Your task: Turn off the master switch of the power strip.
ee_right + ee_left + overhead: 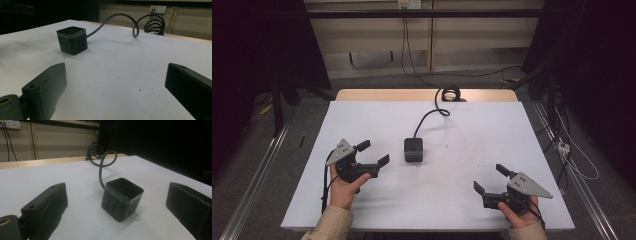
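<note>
Looking from the table's near edge, we see the left gripper [373, 153] and right gripper [490, 179] with jaws spread wide, holding nothing. Beyond them sits the black socket cube [413, 149] mid-table [472, 125]. Its cord [428, 116] ends in a coil at the far edge, the plug hidden.

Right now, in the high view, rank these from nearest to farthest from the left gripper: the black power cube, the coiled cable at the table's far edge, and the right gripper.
1. Black power cube, just beside the left gripper, mid-table.
2. Right gripper, across the near edge.
3. Coiled cable, at the far edge.
</note>
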Action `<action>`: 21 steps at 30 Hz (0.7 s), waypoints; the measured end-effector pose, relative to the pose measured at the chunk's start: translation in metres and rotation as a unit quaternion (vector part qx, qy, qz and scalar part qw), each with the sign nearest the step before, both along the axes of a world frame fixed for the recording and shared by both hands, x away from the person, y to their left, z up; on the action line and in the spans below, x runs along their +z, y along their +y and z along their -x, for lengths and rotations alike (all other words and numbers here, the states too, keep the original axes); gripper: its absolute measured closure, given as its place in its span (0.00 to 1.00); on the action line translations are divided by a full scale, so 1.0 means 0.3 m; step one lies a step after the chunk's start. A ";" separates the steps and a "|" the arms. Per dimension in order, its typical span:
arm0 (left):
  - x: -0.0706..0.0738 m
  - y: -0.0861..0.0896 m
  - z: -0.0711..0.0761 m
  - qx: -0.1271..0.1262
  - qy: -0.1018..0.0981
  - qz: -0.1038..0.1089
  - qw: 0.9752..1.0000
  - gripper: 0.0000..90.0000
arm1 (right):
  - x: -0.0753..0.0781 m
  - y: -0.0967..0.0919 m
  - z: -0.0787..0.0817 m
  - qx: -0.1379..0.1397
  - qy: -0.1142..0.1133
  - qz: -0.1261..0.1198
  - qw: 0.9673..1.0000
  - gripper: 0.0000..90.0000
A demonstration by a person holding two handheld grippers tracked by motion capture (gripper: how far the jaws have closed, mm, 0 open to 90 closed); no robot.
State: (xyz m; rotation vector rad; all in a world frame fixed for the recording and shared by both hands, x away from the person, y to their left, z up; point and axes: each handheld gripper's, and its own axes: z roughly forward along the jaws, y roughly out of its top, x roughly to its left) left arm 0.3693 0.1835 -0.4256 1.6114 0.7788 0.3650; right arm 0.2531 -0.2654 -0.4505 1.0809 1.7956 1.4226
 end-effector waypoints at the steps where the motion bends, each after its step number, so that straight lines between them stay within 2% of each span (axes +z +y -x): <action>1: 0.002 -0.007 -0.005 0.000 0.000 0.000 1.000 0.04 | 0.001 0.001 0.000 -0.001 0.001 -0.002 1.000 0.04; 6: 0.004 -0.016 -0.017 -0.001 0.000 0.005 1.000 0.04 | 0.001 0.002 0.000 -0.001 0.000 -0.002 1.000 0.04; 21: 0.009 -0.087 -0.055 -0.022 0.006 -0.003 1.000 0.03 | 0.003 0.001 0.000 0.001 -0.002 -0.001 1.000 0.05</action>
